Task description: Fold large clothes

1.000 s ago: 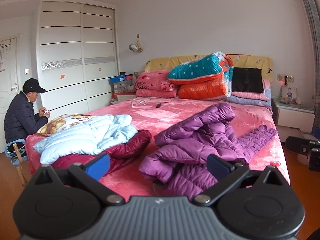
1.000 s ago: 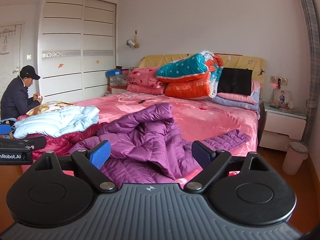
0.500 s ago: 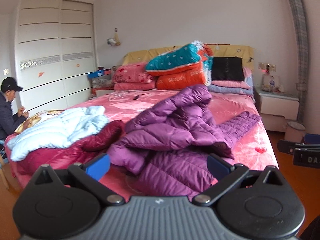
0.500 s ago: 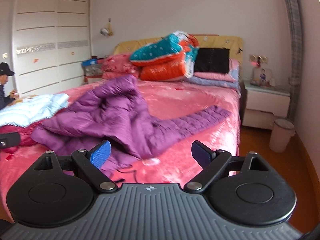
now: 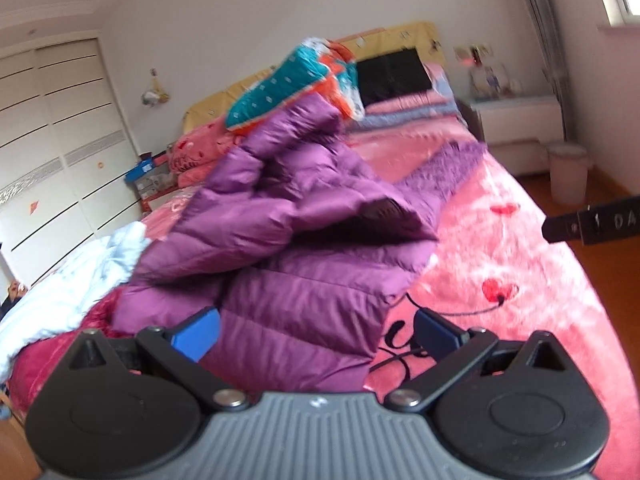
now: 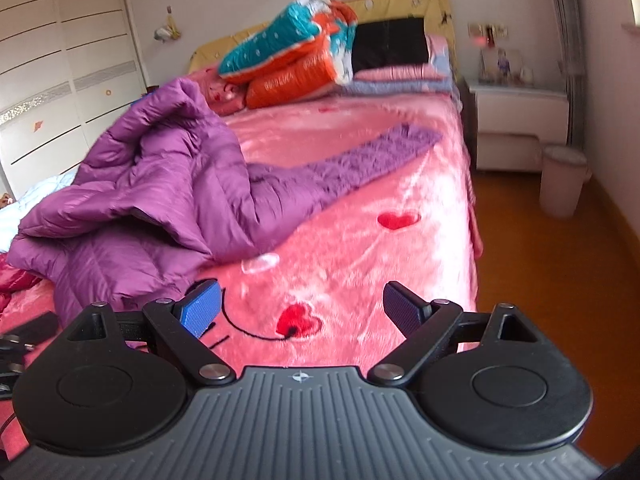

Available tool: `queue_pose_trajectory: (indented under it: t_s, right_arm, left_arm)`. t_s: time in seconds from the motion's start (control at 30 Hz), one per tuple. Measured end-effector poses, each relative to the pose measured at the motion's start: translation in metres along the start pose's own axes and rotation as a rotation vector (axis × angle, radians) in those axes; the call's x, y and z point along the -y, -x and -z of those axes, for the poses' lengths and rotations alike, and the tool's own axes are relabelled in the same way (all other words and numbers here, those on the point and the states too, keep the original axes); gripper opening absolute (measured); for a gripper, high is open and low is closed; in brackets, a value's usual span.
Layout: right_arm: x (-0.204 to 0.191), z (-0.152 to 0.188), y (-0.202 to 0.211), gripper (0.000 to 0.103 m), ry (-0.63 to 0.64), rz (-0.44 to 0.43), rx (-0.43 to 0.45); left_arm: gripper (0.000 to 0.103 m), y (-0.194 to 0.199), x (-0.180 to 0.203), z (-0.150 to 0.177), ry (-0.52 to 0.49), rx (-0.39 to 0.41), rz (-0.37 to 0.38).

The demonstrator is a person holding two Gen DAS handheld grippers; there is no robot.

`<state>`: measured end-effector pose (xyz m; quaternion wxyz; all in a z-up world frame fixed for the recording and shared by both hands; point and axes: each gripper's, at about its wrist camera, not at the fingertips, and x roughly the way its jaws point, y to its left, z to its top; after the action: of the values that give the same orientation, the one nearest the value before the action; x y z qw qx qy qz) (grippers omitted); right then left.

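Left wrist view: purple jacket [image 5: 304, 248] blurred, hiding bedding [image 5: 280, 92] behind.

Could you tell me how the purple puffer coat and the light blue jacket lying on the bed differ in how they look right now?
The purple puffer coat fills the middle of the left wrist view, heaped high, with one sleeve trailing across the pink bedspread. The light blue jacket is paler and lies lower at the left edge, partly out of frame. The purple coat sits between the open left gripper fingers; the blue one lies off to the side. Both are quilted and unfolded.
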<state>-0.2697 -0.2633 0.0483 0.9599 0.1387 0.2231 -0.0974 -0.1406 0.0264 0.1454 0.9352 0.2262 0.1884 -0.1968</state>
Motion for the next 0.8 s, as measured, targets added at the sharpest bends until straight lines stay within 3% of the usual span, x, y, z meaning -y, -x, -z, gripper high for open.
queue_pose_trajectory:
  t_s: [0.27,0.47,0.57,0.63,0.8]
  right_arm:
    - [0.016,0.0,-0.035,0.103,-0.074,-0.02,-0.07]
    - [0.025,0.004,-0.054,0.103,-0.119,-0.036,-0.119]
    - [0.026,0.005,-0.056,0.103,-0.123,-0.054,-0.13]
    - [0.025,0.004,-0.06,0.103,-0.119,-0.061,-0.135]
    - [0.024,0.003,-0.068,0.103,-0.122,-0.079,-0.146]
  left_arm:
    - [0.094,-0.057,0.039,0.003,-0.146,-0.073,-0.09]
    - [0.069,-0.088,0.041,0.003,-0.208,-0.122,-0.182]
    - [0.053,-0.09,0.032,-0.002,-0.169,-0.124,-0.182]
    - [0.034,-0.088,0.023,-0.008,-0.107,-0.114,-0.156]
    - [0.016,-0.077,-0.007,-0.03,0.076,-0.086,-0.101]
